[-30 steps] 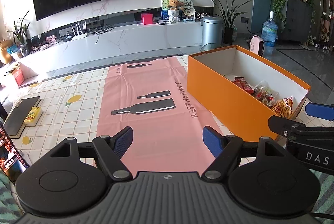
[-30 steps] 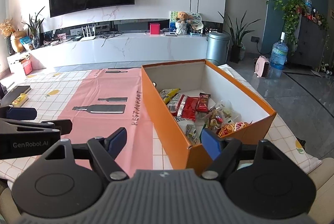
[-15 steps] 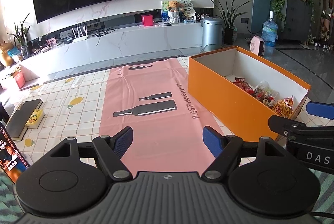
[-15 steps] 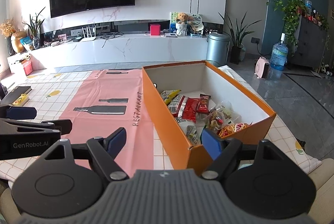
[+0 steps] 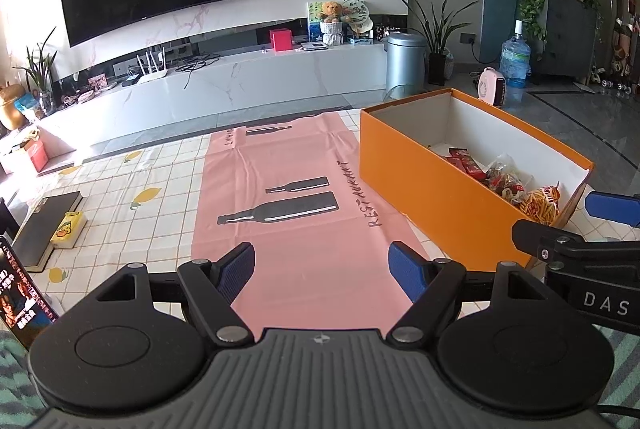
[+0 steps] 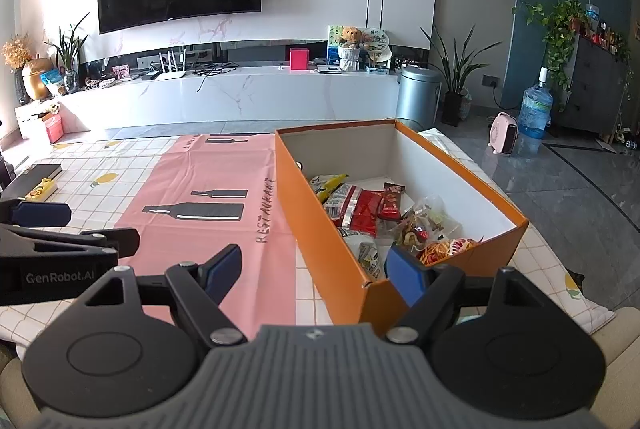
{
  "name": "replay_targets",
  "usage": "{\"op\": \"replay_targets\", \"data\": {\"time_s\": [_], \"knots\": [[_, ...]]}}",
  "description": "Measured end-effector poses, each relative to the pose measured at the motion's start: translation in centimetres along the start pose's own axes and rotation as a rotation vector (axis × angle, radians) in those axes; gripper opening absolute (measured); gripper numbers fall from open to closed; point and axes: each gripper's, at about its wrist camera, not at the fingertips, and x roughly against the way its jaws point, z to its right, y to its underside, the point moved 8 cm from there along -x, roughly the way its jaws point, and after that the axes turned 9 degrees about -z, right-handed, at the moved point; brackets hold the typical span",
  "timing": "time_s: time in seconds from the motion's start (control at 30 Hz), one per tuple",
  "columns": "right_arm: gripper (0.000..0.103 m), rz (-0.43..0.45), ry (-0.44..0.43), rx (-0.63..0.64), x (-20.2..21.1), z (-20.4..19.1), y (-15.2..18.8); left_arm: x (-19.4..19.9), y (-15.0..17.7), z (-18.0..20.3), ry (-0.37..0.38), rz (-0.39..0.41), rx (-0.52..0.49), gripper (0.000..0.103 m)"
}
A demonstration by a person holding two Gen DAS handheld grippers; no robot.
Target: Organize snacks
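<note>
An orange cardboard box (image 6: pixel 320 229) with a white inside stands on the right of the table and holds several snack packets (image 6: pixel 360 207), among them red wrappers, a yellow packet and a bag of orange sticks (image 6: pixel 446 249). The box also shows in the left wrist view (image 5: pixel 424 189). My left gripper (image 5: pixel 322 271) is open and empty over the pink mat (image 5: pixel 296 189). My right gripper (image 6: pixel 314 269) is open and empty at the box's near corner. The pink mat (image 6: pixel 208 189) shows no snacks.
A checked tablecloth (image 5: pixel 120 205) covers the table. A dark book (image 5: pixel 48 225) and a small yellow pack (image 5: pixel 68 225) lie at the left edge, with a phone (image 5: pixel 20 297) beside them. A TV console, a bin and plants stand beyond the table.
Both views have shifted very slightly; the grippers stay open and empty and nothing on the table has moved.
</note>
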Motion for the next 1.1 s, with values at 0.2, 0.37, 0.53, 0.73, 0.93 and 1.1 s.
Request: {"op": "replay_targets", "data": {"time_s": [0.2, 0.37, 0.53, 0.73, 0.93, 1.1], "knots": [[0.08, 0.002, 0.0, 0.0, 0.1, 0.0, 0.0, 0.1, 0.0, -0.1, -0.004, 0.002, 0.001, 0.089], [0.08, 0.006, 0.0, 0.002, 0.3, -0.1, -0.2, 0.3, -0.1, -0.2, -0.01, 0.004, 0.0, 0.089], [0.082, 0.003, -0.002, 0.003, 0.3, 0.0, -0.3, 0.5, -0.2, -0.2, -0.004, 0.009, -0.001, 0.089], [0.083, 0.004, -0.002, 0.003, 0.3, 0.0, -0.2, 0.6, -0.4, -0.4, -0.007, 0.018, 0.0, 0.089], [0.083, 0.004, -0.002, 0.003, 0.3, 0.0, -0.2, 0.8, -0.2, -0.4, -0.001, 0.022, -0.004, 0.089], [0.083, 0.001, -0.006, 0.011, 0.3, -0.3, -0.4, 1.1, -0.2, -0.6, 0.0, 0.033, 0.003, 0.09]]}}
